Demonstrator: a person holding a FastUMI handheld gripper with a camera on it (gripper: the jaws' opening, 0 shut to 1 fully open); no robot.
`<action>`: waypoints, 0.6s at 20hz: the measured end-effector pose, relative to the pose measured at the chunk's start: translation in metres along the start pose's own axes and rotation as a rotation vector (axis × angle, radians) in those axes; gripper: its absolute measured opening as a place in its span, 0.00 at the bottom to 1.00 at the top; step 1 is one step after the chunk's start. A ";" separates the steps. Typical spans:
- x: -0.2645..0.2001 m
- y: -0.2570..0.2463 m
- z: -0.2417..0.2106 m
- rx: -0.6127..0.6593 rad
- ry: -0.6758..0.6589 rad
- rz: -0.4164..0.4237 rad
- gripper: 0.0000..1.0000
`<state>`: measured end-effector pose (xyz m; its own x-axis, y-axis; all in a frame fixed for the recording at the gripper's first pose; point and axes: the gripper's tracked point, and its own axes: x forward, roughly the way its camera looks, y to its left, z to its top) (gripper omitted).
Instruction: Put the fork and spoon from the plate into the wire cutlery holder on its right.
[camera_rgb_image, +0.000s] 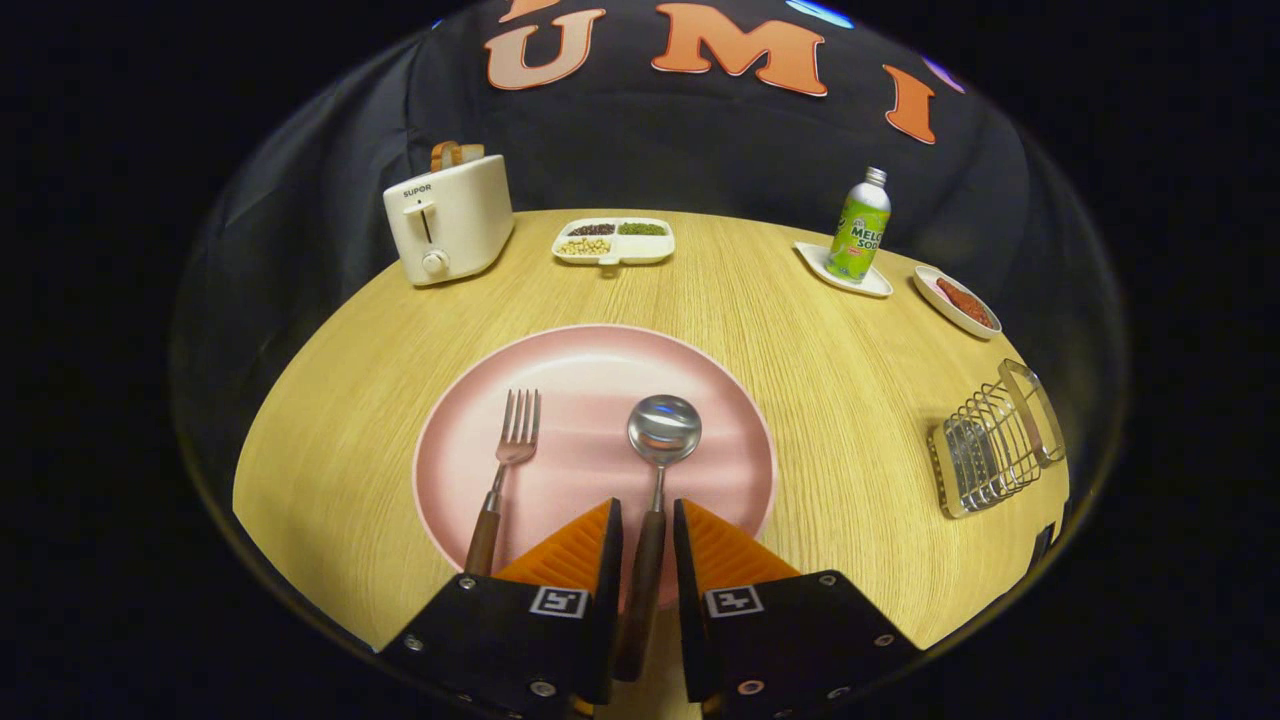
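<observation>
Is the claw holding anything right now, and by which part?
The claw has the spoon by its dark wooden handle, one finger against each side. Its bowl lies on the pink plate, ahead of the fingers. The fork lies untouched.

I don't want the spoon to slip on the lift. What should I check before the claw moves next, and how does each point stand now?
1. Spoon handle between the claw fingers: ok.
2. Both fingers pressing the handle: cannot tell; narrow gaps seem to remain.
3. Fork apart from the spoon, outside the fingers: ok.
4. Spoon bowl resting on the plate, not lifted: ok.
5. Holder right of the plate, nothing between them: ok.
6. Holder empty: cannot tell.
</observation>
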<state>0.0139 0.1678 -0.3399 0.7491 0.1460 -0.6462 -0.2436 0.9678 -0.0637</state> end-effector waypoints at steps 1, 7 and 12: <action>0.000 -0.005 0.002 0.001 -0.008 -0.017 0.22; -0.018 -0.011 0.015 0.052 -0.009 0.007 0.05; -0.042 -0.034 0.040 0.076 -0.028 0.013 0.05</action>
<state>0.0153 0.1374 -0.2805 0.7637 0.1634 -0.6246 -0.2066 0.9784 0.0034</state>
